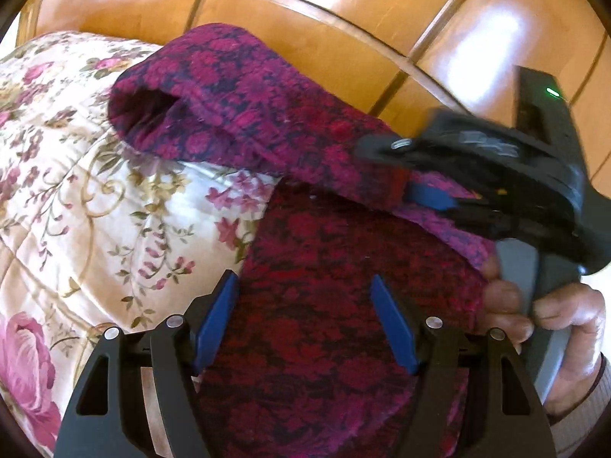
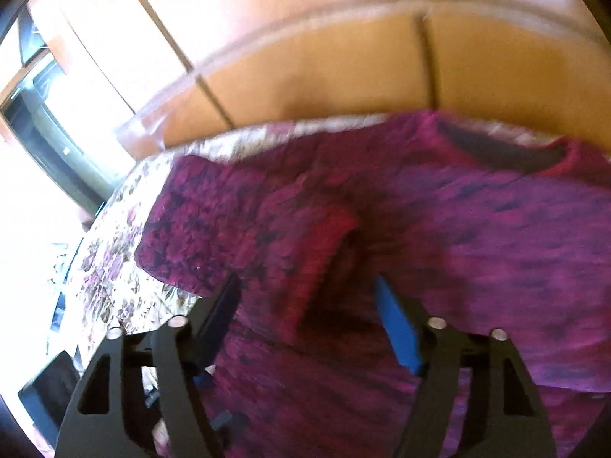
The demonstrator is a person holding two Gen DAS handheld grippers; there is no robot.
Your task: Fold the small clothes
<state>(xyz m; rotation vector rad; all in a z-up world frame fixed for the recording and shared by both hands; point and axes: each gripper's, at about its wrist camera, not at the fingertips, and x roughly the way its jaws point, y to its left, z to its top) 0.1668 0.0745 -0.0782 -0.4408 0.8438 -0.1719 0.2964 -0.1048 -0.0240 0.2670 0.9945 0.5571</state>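
A magenta and dark-purple knit sweater (image 1: 324,305) lies on a floral quilt (image 1: 95,198). One sleeve (image 1: 236,114) arches up and across the body, its cuff opening facing left. My left gripper (image 1: 305,309) hovers open over the sweater body, with nothing pinched between the blue pads (image 1: 217,316). My right gripper (image 1: 431,196), held by a hand (image 1: 553,324), is at the sleeve's right end, blurred. In the right wrist view the right gripper (image 2: 309,301) has its jaws apart over the sweater (image 2: 477,229). A red ribbed cuff (image 2: 328,244) lies just beyond its tips and the neckline (image 2: 504,152) at the far right.
A glossy wooden headboard (image 1: 305,45) rises right behind the sweater and fills the top of both views (image 2: 324,76). The quilt (image 2: 114,267) extends left to the bed's edge. Past that edge are a bright window (image 2: 46,114) and a dark object (image 2: 49,389).
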